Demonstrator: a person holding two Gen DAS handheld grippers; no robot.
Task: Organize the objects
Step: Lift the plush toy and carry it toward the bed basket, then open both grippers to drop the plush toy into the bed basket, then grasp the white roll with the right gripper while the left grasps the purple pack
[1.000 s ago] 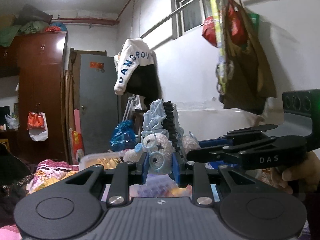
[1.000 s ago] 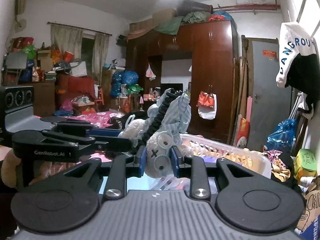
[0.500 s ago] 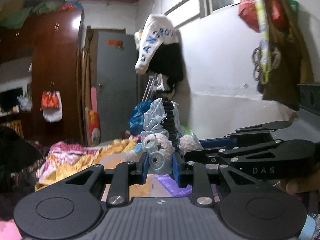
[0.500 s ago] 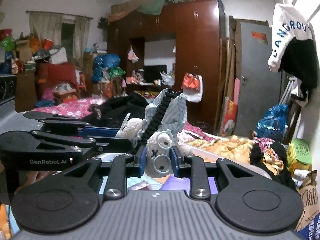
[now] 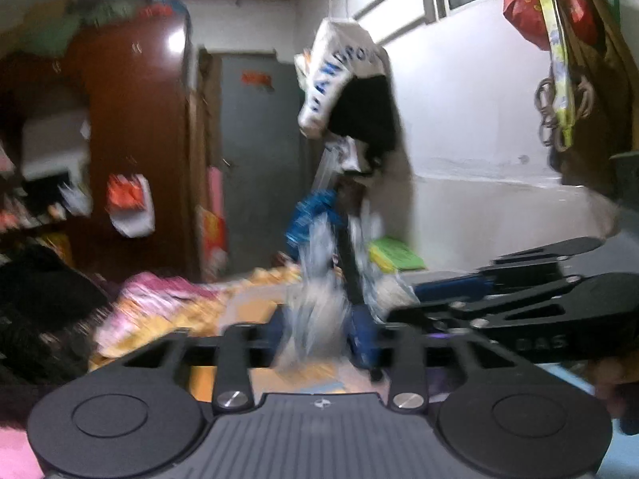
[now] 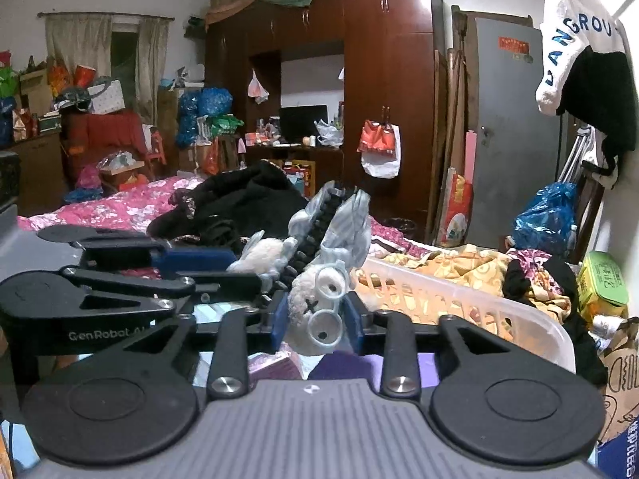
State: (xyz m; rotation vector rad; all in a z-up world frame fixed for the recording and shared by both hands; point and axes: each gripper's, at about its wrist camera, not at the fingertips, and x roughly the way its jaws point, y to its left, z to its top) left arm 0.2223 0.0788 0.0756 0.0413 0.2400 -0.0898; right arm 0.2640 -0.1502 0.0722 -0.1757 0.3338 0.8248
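A small white plush toy [image 6: 315,303] with pale blue glasses, a light blue cloth and a black braided strap is held between both grippers. My right gripper [image 6: 317,319] is shut on its head. My left gripper [image 5: 319,331] is shut on the same toy [image 5: 319,299], which is blurred in the left wrist view. The left gripper also shows at the left of the right wrist view [image 6: 223,275], gripping the toy's side. The right gripper crosses the right of the left wrist view [image 5: 399,311]. The toy hangs above a white plastic basket [image 6: 519,315].
A bed with pink floral bedding [image 6: 120,207] and black clothes [image 6: 247,199] lies behind. A dark wooden wardrobe [image 6: 387,80] and a grey door [image 6: 507,119] stand at the back. A blue bag [image 6: 547,215], green box [image 6: 603,279] and hanging clothes [image 6: 579,52] crowd the right wall.
Both grippers have moved together with the toy, and the views have swung. The left wrist view is now blurred by motion. The white basket has come into the right wrist view.
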